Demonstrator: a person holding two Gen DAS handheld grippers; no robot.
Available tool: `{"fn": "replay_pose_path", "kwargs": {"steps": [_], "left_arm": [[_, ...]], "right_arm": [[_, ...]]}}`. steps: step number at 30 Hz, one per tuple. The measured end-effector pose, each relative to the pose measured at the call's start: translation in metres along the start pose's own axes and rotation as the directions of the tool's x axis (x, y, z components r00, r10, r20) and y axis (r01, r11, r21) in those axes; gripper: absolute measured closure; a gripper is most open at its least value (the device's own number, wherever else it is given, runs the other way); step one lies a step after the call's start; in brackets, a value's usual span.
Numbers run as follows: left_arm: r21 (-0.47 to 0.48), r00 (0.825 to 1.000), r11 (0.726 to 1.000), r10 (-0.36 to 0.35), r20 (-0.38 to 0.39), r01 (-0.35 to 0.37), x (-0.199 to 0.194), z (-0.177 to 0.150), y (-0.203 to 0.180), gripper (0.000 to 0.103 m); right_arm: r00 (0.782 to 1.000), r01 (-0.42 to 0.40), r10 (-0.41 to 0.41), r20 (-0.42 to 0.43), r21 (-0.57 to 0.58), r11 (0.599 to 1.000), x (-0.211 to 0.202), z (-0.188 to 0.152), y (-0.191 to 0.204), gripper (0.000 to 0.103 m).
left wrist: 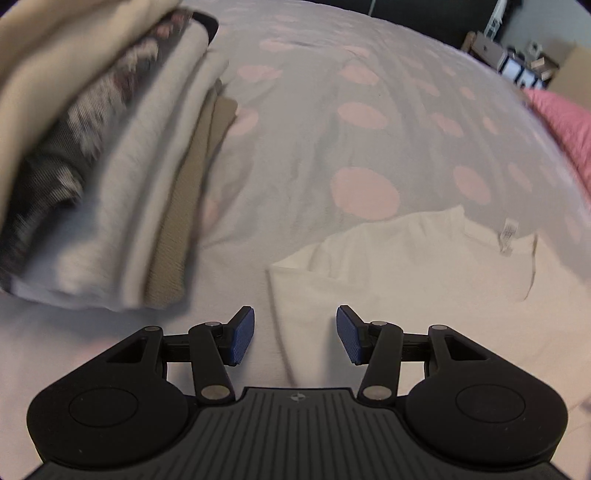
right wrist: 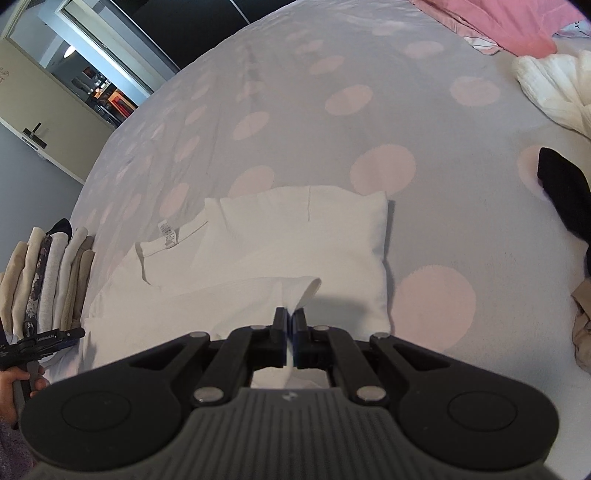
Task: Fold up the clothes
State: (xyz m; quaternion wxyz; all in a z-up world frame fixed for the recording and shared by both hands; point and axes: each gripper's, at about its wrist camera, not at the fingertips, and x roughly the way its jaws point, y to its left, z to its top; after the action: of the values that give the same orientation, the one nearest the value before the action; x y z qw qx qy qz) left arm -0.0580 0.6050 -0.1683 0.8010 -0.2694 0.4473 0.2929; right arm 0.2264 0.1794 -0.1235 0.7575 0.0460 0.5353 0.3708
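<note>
A white shirt (right wrist: 295, 240) lies partly folded on the dotted bedspread, its neck label to the left. My right gripper (right wrist: 289, 317) is shut on a fold of the shirt's near edge, lifted a little off the bed. In the left wrist view the same white shirt (left wrist: 406, 266) lies ahead and to the right. My left gripper (left wrist: 295, 332) is open and empty, just above the shirt's left edge. The left gripper also shows at the left edge of the right wrist view (right wrist: 40, 341), held by a hand.
A stack of folded clothes (left wrist: 103, 166) stands on the bed to the left, also in the right wrist view (right wrist: 48, 280). A white knit garment (right wrist: 554, 92), a black garment (right wrist: 565, 192) and a pink cloth (right wrist: 509, 22) lie at the right. The bedspread (right wrist: 369, 110) is grey with pink dots.
</note>
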Motion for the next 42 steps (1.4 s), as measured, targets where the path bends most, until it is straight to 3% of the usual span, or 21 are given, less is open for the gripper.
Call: {"fn": "replay_pose_path", "kwargs": {"steps": [1, 2, 4, 7, 10, 16, 18, 20, 25, 30, 34, 36, 39, 42], "left_arm": [[0.000, 1.000, 1.000, 0.000, -0.001, 0.000, 0.003, -0.002, -0.002, 0.061], [0.009, 1.000, 1.000, 0.000, 0.000, 0.000, 0.005, -0.003, -0.004, 0.082], [0.042, 1.000, 0.999, 0.003, 0.012, -0.004, 0.005, -0.005, -0.010, 0.100], [0.070, 0.998, 0.998, 0.003, 0.059, -0.008, -0.006, -0.005, -0.012, 0.101], [0.043, 0.995, 0.999, -0.008, 0.100, 0.003, -0.017, 0.001, -0.001, 0.102], [0.013, 0.996, 1.000, -0.009, 0.086, 0.008, -0.013, 0.004, 0.005, 0.101], [0.018, 0.995, 1.000, -0.014, 0.098, 0.013, -0.015, 0.003, 0.004, 0.099], [0.041, 0.995, 0.999, -0.020, 0.103, 0.016, -0.023, 0.000, 0.006, 0.091], [0.207, 0.992, 0.978, -0.056, 0.109, 0.032, -0.058, -0.019, -0.001, 0.090], [0.411, 0.992, 0.912, -0.050, 0.118, -0.003, -0.087, -0.065, -0.018, 0.081], [0.598, 0.994, 0.798, 0.004, 0.107, -0.067, -0.091, -0.109, -0.038, 0.065], [0.682, 0.996, 0.727, 0.021, 0.089, -0.076, -0.089, -0.127, -0.047, 0.064], [0.758, 0.996, 0.647, 0.026, 0.083, -0.080, -0.088, -0.147, -0.058, 0.062], [0.788, 0.996, 0.610, 0.039, 0.078, -0.086, -0.081, -0.159, -0.063, 0.061]], "right_arm": [[1.000, 0.001, -0.001, -0.001, 0.000, 1.000, 0.001, 0.000, 0.000, 0.100], [1.000, 0.002, -0.002, -0.003, 0.001, 1.000, 0.001, 0.000, 0.000, 0.100], [1.000, 0.006, -0.006, -0.007, 0.001, 1.000, 0.003, -0.001, 0.000, 0.100], [1.000, 0.013, -0.014, -0.011, -0.023, 1.000, 0.000, 0.000, 0.005, 0.100], [0.999, -0.026, 0.028, 0.027, -0.044, 0.999, -0.005, 0.004, 0.008, 0.100], [0.993, 0.059, -0.057, 0.099, -0.016, 0.998, 0.006, 0.006, -0.002, 0.098], [0.993, 0.064, -0.063, 0.099, -0.005, 0.998, 0.007, 0.005, -0.006, 0.090], [0.993, 0.068, -0.068, 0.094, -0.001, 0.998, 0.007, 0.003, -0.008, 0.088], [0.995, 0.083, -0.083, 0.050, 0.000, 0.997, 0.008, 0.001, -0.006, 0.080], [0.997, 0.073, -0.073, 0.011, 0.007, 0.997, 0.008, -0.004, 0.002, 0.074], [0.998, 0.068, -0.068, -0.005, -0.027, 0.997, 0.006, -0.009, 0.010, 0.067], [0.997, 0.081, -0.082, -0.010, -0.039, 0.996, 0.005, -0.010, 0.011, 0.065], [0.997, 0.073, -0.073, -0.019, -0.016, 0.997, 0.005, -0.012, 0.004, 0.065], [0.999, 0.042, -0.042, -0.015, 0.030, 0.999, 0.007, -0.012, -0.007, 0.066]]}}
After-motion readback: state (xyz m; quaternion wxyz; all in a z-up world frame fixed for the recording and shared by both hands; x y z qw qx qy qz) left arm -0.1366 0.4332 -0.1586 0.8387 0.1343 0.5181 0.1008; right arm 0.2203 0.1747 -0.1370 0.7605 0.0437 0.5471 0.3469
